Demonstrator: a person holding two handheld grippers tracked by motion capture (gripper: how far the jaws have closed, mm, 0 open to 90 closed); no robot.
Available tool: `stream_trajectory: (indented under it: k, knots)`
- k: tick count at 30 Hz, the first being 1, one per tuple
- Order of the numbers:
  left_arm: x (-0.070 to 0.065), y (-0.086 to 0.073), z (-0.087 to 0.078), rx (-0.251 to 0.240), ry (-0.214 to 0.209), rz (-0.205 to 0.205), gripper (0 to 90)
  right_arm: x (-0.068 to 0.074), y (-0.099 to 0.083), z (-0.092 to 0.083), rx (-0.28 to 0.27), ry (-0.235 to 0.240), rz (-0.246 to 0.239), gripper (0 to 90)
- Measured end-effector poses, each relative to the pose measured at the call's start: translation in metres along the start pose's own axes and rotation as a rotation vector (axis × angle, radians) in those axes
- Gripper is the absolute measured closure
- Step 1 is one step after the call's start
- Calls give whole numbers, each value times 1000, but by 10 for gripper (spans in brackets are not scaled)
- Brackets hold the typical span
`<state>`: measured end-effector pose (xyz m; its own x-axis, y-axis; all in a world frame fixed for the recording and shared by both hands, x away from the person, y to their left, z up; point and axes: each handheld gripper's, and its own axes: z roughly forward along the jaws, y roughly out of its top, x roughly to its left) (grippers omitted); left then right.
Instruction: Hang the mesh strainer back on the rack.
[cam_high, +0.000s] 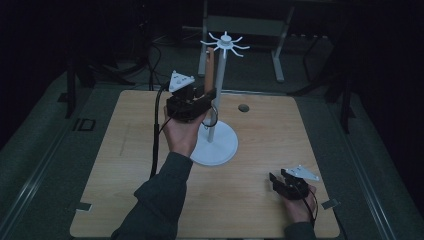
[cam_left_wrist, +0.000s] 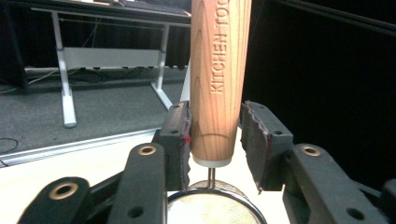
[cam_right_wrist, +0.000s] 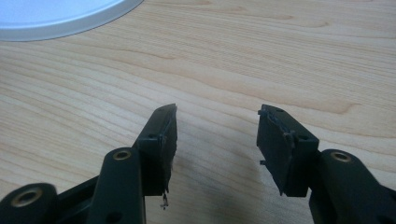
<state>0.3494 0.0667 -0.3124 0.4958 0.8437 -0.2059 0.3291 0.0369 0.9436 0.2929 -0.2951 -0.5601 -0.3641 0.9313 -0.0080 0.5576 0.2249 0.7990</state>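
Wooden and pale, the strainer handle (cam_left_wrist: 217, 79) hangs upright from the top of the white rack (cam_high: 214, 150), which stands near the middle of the table (cam_high: 125, 165). Your left gripper (cam_left_wrist: 215, 133) is raised beside the rack pole, and its jaws stand on both sides of the handle's lower end. In the left gripper view one pad touches the wood or is very near it, and the other pad stands clearly apart, so I judge the jaws as open and not pressing. The handle seems to carry its own weight from a hook (cam_high: 226, 41) of the rack; I cannot see the hook contact itself. Below the handle, the round mesh bowl (cam_left_wrist: 215, 205) of the strainer looks empty.

Your right gripper (cam_right_wrist: 217, 135) rests low over the table, to the right of the rack base and well apart from it. Its jaws are spread with nothing between them, probably waiting because one hand is enough for this work.
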Motion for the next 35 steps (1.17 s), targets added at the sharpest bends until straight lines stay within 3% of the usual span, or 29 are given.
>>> stream_trajectory:
  k: [7,18,23,27,35]
  knots:
    - [4,-2,-2,-2,18,-7,550,0,0,0,-1,-1,2,471]
    - [4,-6,-4,10,31,12,541,0,0,0,-1,-2,1,471]
    - [2,-6,-5,13,24,21,545,0,0,0,-1,-2,1,470]
    - [-1,-8,-7,39,5,49,545,0,-1,-1,0,-4,3,469]
    - [1,-16,-11,80,-20,66,544,-1,-1,-1,1,-11,0,464]
